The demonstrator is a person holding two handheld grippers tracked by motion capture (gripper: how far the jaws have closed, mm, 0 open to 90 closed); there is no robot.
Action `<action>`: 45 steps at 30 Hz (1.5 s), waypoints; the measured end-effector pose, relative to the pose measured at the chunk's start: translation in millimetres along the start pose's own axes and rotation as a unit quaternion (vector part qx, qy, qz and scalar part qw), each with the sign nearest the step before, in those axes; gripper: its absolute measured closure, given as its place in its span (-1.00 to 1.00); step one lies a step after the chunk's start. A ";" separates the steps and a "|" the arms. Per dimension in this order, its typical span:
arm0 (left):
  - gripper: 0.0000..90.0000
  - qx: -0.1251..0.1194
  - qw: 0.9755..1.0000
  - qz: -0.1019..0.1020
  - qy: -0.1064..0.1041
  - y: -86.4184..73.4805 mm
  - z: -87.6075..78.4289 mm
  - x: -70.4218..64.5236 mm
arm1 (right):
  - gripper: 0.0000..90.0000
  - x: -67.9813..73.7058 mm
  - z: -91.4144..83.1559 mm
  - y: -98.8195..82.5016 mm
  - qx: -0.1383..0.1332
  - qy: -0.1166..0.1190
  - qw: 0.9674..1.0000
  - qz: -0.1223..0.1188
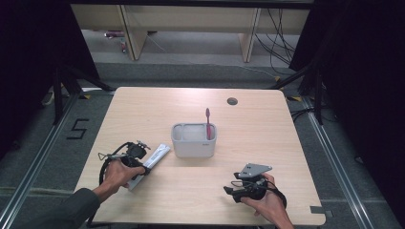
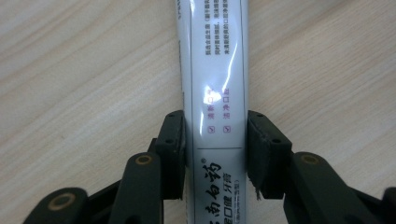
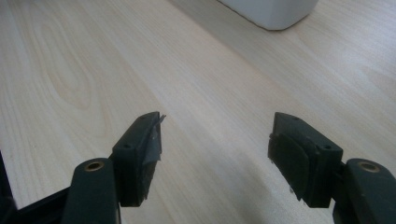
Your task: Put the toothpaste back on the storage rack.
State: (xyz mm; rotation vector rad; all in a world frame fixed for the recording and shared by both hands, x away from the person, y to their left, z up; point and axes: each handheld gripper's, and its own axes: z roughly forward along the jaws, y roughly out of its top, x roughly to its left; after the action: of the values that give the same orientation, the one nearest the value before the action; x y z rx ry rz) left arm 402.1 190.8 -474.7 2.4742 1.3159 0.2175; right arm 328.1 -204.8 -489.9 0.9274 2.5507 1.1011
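Note:
A long white toothpaste box (image 1: 158, 154) with printed text lies flat on the wooden table (image 1: 200, 200), left of the middle. My left gripper (image 1: 144, 168) comes down on its near half. In the left gripper view both black pads press the sides of the toothpaste box (image 2: 215, 84), so the left gripper (image 2: 215, 140) is shut on it. My right gripper (image 1: 230, 192) rests low at the front right, held by a hand. In the right gripper view the right gripper (image 3: 215, 140) is open over bare wood with nothing between its jaws.
A white rectangular holder (image 1: 193, 145) stands at the table's middle with a pink toothbrush (image 1: 208, 121) upright in its right end; its corner (image 3: 271, 11) shows ahead of the right gripper. A round cable hole (image 1: 232, 101) sits near the far edge.

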 end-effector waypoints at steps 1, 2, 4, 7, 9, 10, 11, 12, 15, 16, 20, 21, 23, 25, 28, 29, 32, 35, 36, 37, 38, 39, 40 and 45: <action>0.36 -0.004 1.000 -0.005 0.000 0.2 -1.5 -0.1 | -0.23 0.3 0.0 0.0 0.001 0.000 1.000 0.002; 0.36 -0.009 1.000 -0.006 0.000 0.7 -3.2 0.8 | -0.23 1.4 0.4 -0.2 -0.001 0.002 1.000 0.005; 0.36 -0.012 1.000 -0.004 -0.001 1.3 -7.2 3.4 | -0.23 1.2 -0.4 0.4 0.000 -0.001 1.000 0.003; 0.37 -0.025 1.000 -0.009 -0.003 1.9 -13.1 7.4 | -0.23 1.0 0.3 0.1 -0.001 0.001 1.000 0.002; 0.37 -0.034 0.999 -0.011 -0.006 2.3 -17.4 10.1 | -0.23 0.4 0.3 0.0 0.000 0.001 1.000 0.000; 0.37 -0.041 0.999 -0.016 -0.006 2.6 -19.7 10.8 | -0.23 0.5 -0.2 0.1 0.003 0.003 1.000 0.003; 0.37 -0.045 0.999 -0.014 -0.007 3.1 -22.0 12.4 | -0.23 0.4 -0.3 0.1 0.003 0.002 1.000 0.002; 0.37 -0.050 0.999 -0.018 -0.006 3.3 -23.9 13.2 | -0.23 0.4 -0.4 0.1 0.003 0.000 1.000 0.003; 0.38 -0.064 0.998 -0.022 -0.007 4.7 -29.8 16.5 | -0.23 0.2 -0.2 0.2 0.001 -0.001 1.000 0.002; 0.38 -0.070 0.997 -0.024 -0.008 5.1 -31.7 17.6 | -0.23 0.1 0.2 0.1 0.001 0.002 1.000 0.001; 0.38 -0.102 0.994 -0.030 -0.008 6.0 -37.7 20.2 | -0.23 0.3 -0.5 0.1 0.002 -0.001 1.000 0.003; 0.38 -0.099 0.995 -0.027 -0.011 6.9 -40.9 21.4 | -0.23 -0.6 -0.4 0.2 0.000 -0.003 1.000 -0.003; 0.38 -0.112 0.993 -0.028 -0.012 8.0 -45.0 22.0 | -0.23 -0.5 -0.3 0.1 -0.001 -0.001 1.000 0.000; 0.38 -0.125 0.992 -0.030 -0.014 9.2 -48.3 22.1 | -0.23 -0.9 -0.2 0.1 -0.002 -0.002 1.000 -0.004; 0.38 -0.127 0.991 -0.032 -0.017 9.9 -51.4 22.4 | -0.23 0.2 0.0 -0.1 -0.001 -0.003 1.000 0.000; 0.38 -0.130 0.991 -0.032 -0.020 9.9 -51.6 23.3 | -0.23 0.2 0.1 0.0 -0.002 -0.002 1.000 -0.001; 0.39 -0.134 0.990 -0.038 -0.024 9.6 -52.5 24.9 | -0.23 0.2 -0.4 0.0 0.000 -0.001 1.000 0.002; 0.39 -0.148 0.987 -0.047 -0.027 9.6 -55.2 27.0 | -0.23 0.0 -0.1 -0.2 0.000 -0.001 1.000 0.002; 0.39 -0.154 0.987 -0.048 -0.026 10.0 -56.3 27.3 | -0.23 -0.2 0.0 -0.2 0.000 -0.001 1.000 0.001; 0.39 -0.166 0.984 -0.054 -0.024 10.8 -57.0 26.3 | -0.23 -0.2 0.0 -0.1 0.000 -0.001 1.000 0.002; 0.39 -0.170 0.984 -0.053 -0.023 11.4 -59.4 26.5 | -0.23 -0.3 0.1 -0.1 0.000 -0.001 1.000 0.002; 0.39 -0.177 0.983 -0.052 -0.024 12.3 -61.5 26.5 | -0.23 -0.2 0.2 -0.1 0.000 -0.001 1.000 0.003; 0.39 -0.184 0.981 -0.051 -0.022 13.2 -63.8 25.7 | -0.23 -0.3 0.3 -0.2 -0.001 -0.002 1.000 0.003; 0.40 -0.241 0.970 -0.033 -0.028 18.9 -75.0 20.5 | -0.23 -0.3 0.4 -0.1 0.001 -0.001 1.000 0.002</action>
State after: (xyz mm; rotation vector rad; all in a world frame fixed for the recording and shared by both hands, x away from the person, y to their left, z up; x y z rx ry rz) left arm 407.0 214.0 -398.3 2.0108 1.1557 0.3962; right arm 328.4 -204.8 -490.2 0.9350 2.5500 1.0985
